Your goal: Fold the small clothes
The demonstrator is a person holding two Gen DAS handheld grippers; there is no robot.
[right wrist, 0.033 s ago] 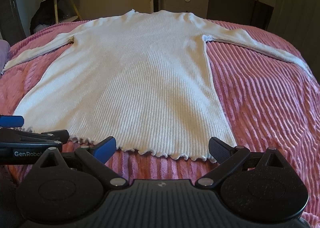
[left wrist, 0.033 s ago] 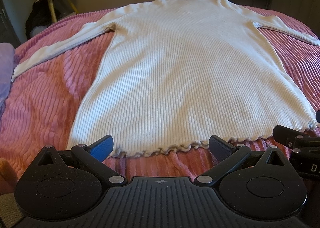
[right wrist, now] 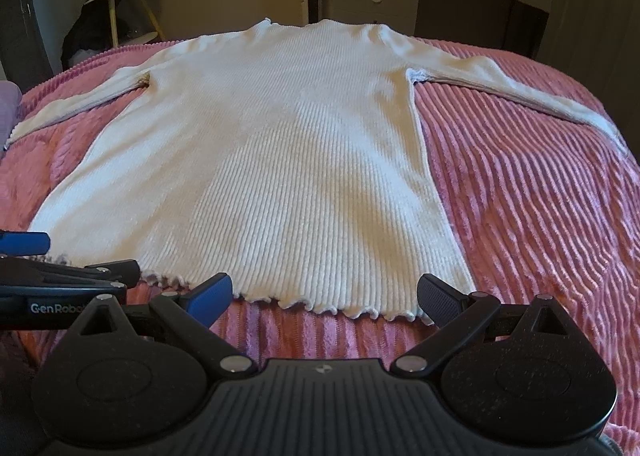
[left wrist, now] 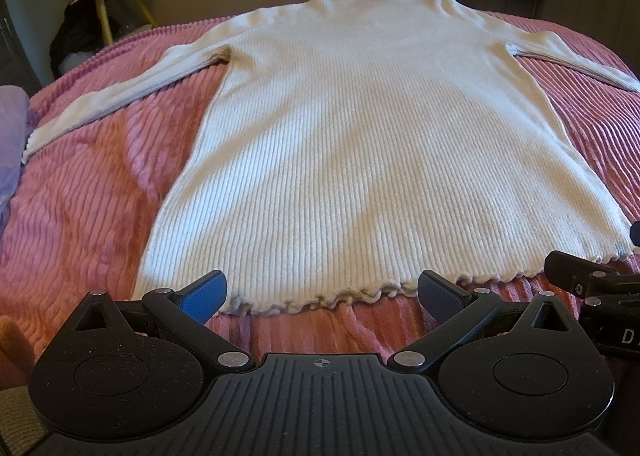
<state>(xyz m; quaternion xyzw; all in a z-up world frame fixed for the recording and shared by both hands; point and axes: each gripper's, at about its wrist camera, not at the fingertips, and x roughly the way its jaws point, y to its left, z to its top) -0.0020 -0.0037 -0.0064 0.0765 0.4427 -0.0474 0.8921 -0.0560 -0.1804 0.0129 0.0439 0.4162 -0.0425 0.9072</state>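
Left tool and right tool are hovering with fingers spread wide, gripping nothing, at the frilled hem. The cream ribbed sweater is lying flat on the pink bed, neck toward twelve o'clock, sleeves reaching out toward nine and three.

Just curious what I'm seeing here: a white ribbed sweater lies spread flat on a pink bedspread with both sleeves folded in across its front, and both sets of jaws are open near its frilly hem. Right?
Not quite: the white ribbed sweater has both sleeves stretched outward on the pink bedspread, not folded in, as the right wrist view shows. The rest holds: the left gripper and right gripper have open jaws near the hem.
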